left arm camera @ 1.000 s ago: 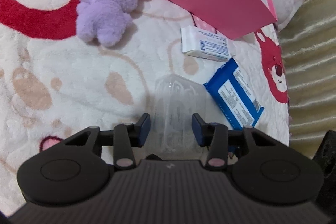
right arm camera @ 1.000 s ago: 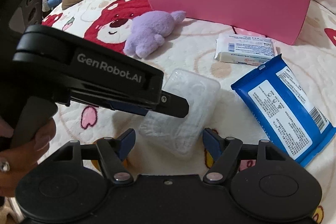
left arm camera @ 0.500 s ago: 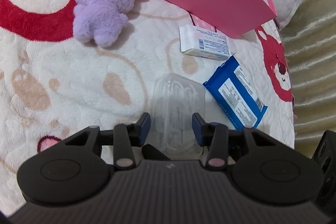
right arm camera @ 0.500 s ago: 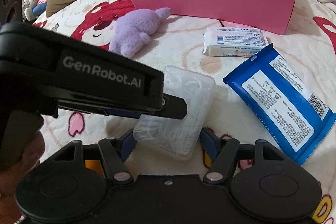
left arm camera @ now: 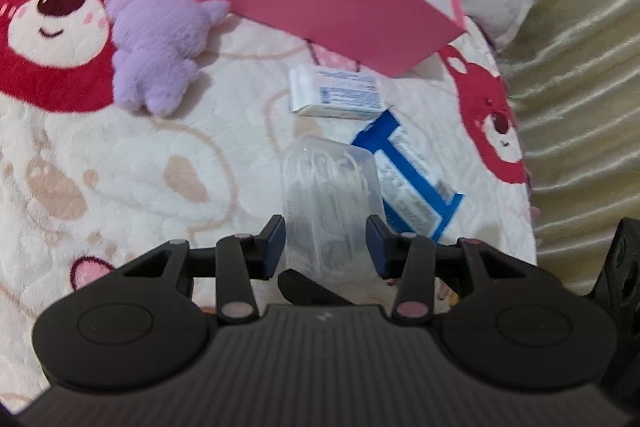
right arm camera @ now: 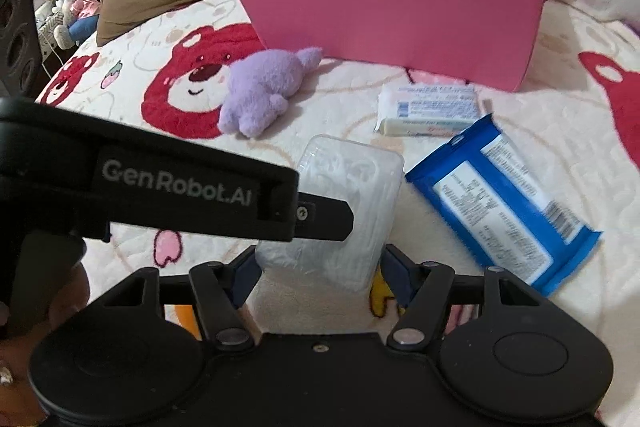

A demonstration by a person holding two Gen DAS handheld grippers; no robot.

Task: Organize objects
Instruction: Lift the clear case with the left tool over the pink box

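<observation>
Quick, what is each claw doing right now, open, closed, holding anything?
Left claw: shut on the clear plastic box, lifting it off the blanket.
Right claw: shut on the same clear plastic box, at its near end.

You get soft, even indoor light in both views, bright enough to read colours, with no hard glare. Shadows are faint: a soft one lies under the purple plush (left arm camera: 158, 53) and along the near foot of the pink box (right arm camera: 394, 17). Motion blur smears the blue packet (left arm camera: 412, 187) and the clear plastic case (right arm camera: 346, 205); print on both is unreadable. Fisheye bending curves your frame edges, and the corners go dark. The near gripper bodies look soft.
</observation>
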